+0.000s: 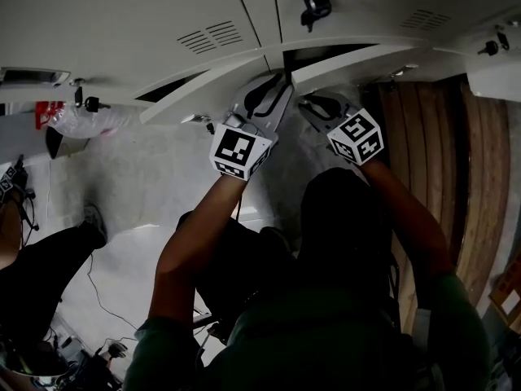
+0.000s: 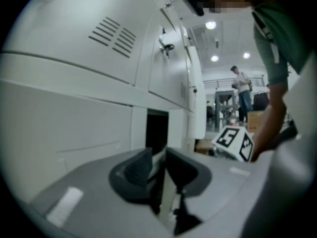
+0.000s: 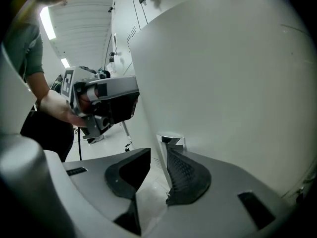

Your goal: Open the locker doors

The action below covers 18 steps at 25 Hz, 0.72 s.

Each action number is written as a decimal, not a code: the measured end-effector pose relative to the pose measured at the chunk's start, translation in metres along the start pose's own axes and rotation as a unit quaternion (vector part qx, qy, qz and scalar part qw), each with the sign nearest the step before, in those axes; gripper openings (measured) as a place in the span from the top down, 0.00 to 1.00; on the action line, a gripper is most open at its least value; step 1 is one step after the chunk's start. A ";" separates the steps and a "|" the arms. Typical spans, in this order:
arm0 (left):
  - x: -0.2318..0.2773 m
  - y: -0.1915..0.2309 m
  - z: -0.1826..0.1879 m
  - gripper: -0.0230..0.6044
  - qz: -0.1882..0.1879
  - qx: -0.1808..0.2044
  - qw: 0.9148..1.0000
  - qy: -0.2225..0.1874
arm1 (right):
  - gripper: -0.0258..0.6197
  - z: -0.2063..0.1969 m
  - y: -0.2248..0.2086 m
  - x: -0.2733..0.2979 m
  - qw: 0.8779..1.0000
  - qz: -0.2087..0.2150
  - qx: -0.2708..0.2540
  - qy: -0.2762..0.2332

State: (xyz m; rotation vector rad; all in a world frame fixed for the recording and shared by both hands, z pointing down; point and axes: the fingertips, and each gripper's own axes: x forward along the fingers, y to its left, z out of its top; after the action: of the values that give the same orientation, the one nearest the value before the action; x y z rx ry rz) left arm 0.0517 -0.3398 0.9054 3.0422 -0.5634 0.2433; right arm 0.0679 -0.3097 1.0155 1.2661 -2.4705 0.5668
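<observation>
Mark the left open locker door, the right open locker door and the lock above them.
left locker door [image 1: 207, 86]: head view, its white panel.
right locker door [image 1: 366, 59]: head view, its white panel.
lock [image 1: 316, 6]: head view, its dark body.

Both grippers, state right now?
Left gripper: closed on the edge of the left locker door.
Right gripper: open, jaws astride the edge of the right locker door.

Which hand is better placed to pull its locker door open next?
Left, probably: the left gripper looks clamped on the edge of the left locker door. The right gripper is open, not yet clamping the right locker door.
</observation>
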 end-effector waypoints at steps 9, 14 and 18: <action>-0.010 -0.040 -0.003 0.98 -0.048 -0.056 0.997 -0.010 | 0.81 -0.012 0.014 -0.048 1.000 0.015 0.025 -0.005; -0.011 -0.037 -0.004 0.99 -0.038 -0.083 0.996 -0.009 | 0.81 0.021 0.007 -0.088 0.997 -0.028 0.036 -0.054; -0.014 -0.052 -0.003 0.99 -0.064 -0.059 0.996 0.001 | 0.81 0.043 0.000 -0.114 0.995 -0.060 0.015 -0.073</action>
State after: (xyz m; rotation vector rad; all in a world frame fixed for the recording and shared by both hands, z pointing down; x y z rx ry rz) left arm 0.0574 -0.2863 0.9056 2.9488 -0.3667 0.2006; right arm 0.1278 -0.2506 0.9278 1.5070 -2.4878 0.4997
